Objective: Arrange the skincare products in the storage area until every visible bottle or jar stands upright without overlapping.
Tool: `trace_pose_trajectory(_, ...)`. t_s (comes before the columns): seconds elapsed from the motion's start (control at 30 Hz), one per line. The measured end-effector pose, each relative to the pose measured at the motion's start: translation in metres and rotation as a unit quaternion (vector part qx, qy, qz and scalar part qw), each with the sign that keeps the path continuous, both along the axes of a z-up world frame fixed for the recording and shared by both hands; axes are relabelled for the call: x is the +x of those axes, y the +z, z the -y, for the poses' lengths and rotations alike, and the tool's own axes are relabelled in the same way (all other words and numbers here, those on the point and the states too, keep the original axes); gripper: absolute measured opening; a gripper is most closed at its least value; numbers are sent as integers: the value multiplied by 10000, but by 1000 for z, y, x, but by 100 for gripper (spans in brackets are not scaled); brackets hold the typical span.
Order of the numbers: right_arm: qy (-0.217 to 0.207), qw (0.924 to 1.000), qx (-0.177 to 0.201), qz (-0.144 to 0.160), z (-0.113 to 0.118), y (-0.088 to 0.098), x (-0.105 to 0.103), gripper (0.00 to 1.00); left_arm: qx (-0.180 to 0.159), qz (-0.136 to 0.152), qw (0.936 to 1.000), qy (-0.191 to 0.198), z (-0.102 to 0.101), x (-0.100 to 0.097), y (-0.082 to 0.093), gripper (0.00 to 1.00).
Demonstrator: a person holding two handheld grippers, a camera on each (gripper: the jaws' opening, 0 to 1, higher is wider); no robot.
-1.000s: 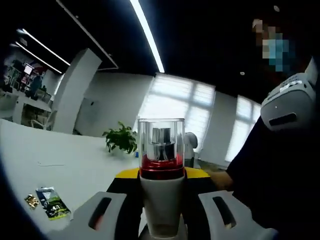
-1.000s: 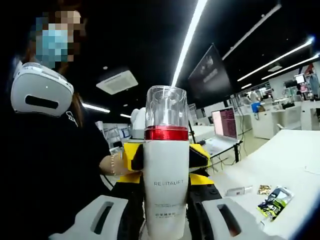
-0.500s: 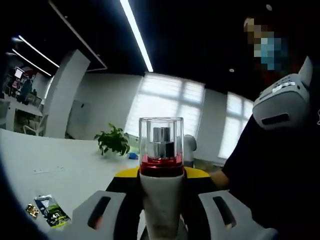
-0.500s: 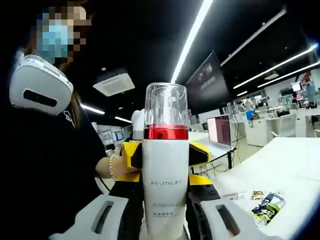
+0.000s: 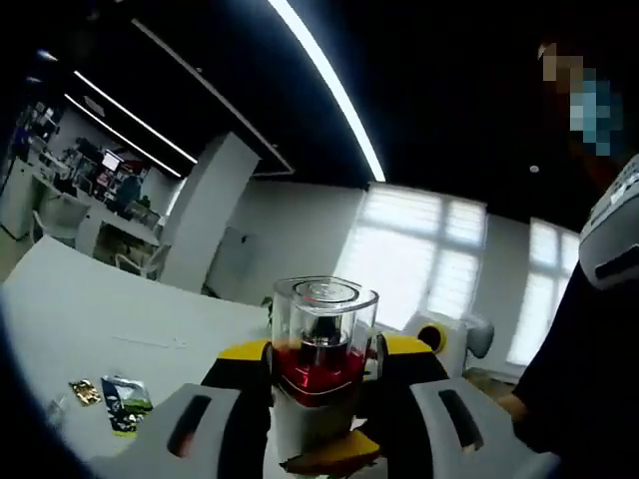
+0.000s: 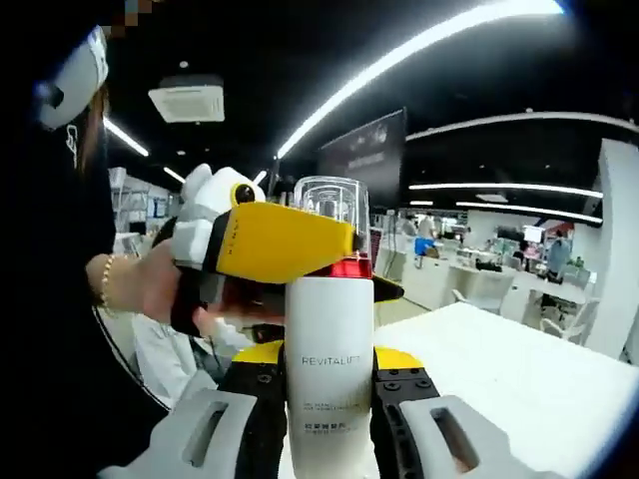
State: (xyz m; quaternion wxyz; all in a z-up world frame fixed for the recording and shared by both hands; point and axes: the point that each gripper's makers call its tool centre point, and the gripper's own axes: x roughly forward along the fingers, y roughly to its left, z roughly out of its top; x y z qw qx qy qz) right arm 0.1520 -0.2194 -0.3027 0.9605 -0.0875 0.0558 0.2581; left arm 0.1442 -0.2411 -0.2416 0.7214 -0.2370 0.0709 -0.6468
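A white bottle [image 6: 329, 369] marked REVITALIFT, with a red collar and a clear cap [image 6: 331, 205], is held up in the air. My right gripper [image 6: 329, 359] is shut on its body, yellow jaw tips on either side. My left gripper [image 6: 275, 239] comes in from the left and clamps the bottle at the collar, its yellow jaw hiding part of the red ring. In the left gripper view the clear cap [image 5: 324, 309] and the red collar [image 5: 319, 364] tip toward the camera between my left gripper's [image 5: 324, 354] jaws.
A white table [image 5: 120, 339] lies below, with small snack packets [image 5: 115, 404] on it at the left. The same white table [image 6: 519, 369] shows on the right. A person's hand [image 6: 150, 289] holds the left gripper, and dark clothing stands close by.
Both views have swung and tilted. The bottle's cap now leans toward the left camera. In the right gripper view the left gripper's yellow jaw has turned and now crosses the collar.
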Motion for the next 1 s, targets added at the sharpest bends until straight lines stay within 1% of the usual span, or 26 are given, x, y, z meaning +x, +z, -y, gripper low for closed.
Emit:
trace_pose_trajectory(0.03, -159, 9995, -250, 60, 2, -1, 2, 22, -73, -269, 9994, 199, -2, 6, -1, 34)
trace_pose_trajectory(0.07, -243, 9989, -374, 113, -1, 0, 0, 22, 12, -360, 9990, 274, -3, 8, -5, 33)
trace_pose_trajectory(0.1, -322, 9984, -440, 132, 0, 0, 1, 22, 256, -260, 9986, 389, -3, 10, -11, 31)
trace_pose_trajectory(0.13, -468, 9976, -492, 163, 3, 0, 3, 22, 469, 33, 9973, 556, -3, 10, -14, 31)
trace_pose_trajectory(0.17, -516, 9970, -530, 212, 3, 1, 3, 22, 515, 216, 9964, 642, -2, 8, -12, 33)
trace_pose_trajectory(0.2, -561, 9966, -553, 243, 3, 2, 4, 22, 560, 270, 9956, 700, -1, 7, -12, 36)
trace_pose_trajectory(0.23, -659, 9957, -587, 269, 2, 2, 5, 22, 509, 340, 9946, 842, 2, 6, -8, 38)
trace_pose_trajectory(0.27, -722, 9952, -599, 282, 3, 2, 5, 22, 519, 331, 9939, 913, 2, 8, -9, 39)
trace_pose_trajectory(0.33, -890, 9937, -608, 318, 6, 2, 6, 22, 708, 225, 9899, 1210, 1, 16, -17, 34)
trace_pose_trajectory(0.37, -959, 9932, -582, 317, 8, 3, 6, 22, 806, 155, 9887, 1258, 1, 17, -22, 30)
trace_pose_trajectory(0.4, -1036, 9925, -553, 325, 11, 3, 6, 22, 792, 88, 9886, 1279, 3, 18, -24, 29)
trace_pose_trajectory(0.47, -1128, 9918, -506, 320, 14, 4, 7, 22, 832, -74, 9886, 1253, 5, 17, -29, 27)
trace_pose_trajectory(0.5, -1146, 9916, -513, 324, 14, 4, 6, 22, 841, -89, 9886, 1248, 6, 16, -31, 28)
trace_pose_trajectory(0.6, -1219, 9904, -574, 319, 16, 3, 4, 22, 976, 35, 9860, 1353, 8, 16, -34, 28)
trace_pose_trajectory(0.63, -1238, 9904, -542, 297, 17, 2, 4, 22, 944, 66, 9866, 1327, 9, 16, -32, 28)
trace_pose_trajectory(0.7, -1253, 9905, -489, 292, 18, 1, 3, 22, 946, 6, 9875, 1259, 9, 14, -33, 27)
trace_pose_trajectory(0.73, -1270, 9904, -478, 279, 19, 1, 2, 22, 934, 54, 9894, 1111, 11, 10, -33, 27)
trace_pose_trajectory(0.8, -1267, 9905, -465, 278, 20, 1, 0, 23, 929, 68, 9906, 1004, 11, 8, -31, 26)
trace_pose_trajectory(0.83, -1272, 9908, -398, 233, 20, 1, -1, 23, 915, 78, 9916, 909, 11, 6, -30, 25)
trace_pose_trajectory(0.87, -1285, 9907, -376, 254, 20, 2, -2, 23, 899, 65, 9925, 821, 11, 5, -29, 25)
trace_pose_trajectory(0.9, -1265, 9909, -368, 262, 19, 2, -3, 23, 916, 61, 9927, 777, 11, 5, -29, 25)
trace_pose_trajectory(0.97, -1194, 9923, -273, 173, 18, 2, -4, 23, 981, 99, 9935, 571, 11, 2, -29, 24)
trace_pose_trajectory(1.0, -1145, 9929, -284, 159, 16, 2, -5, 23, 1008, 99, 9935, 514, 11, 1, -30, 24)
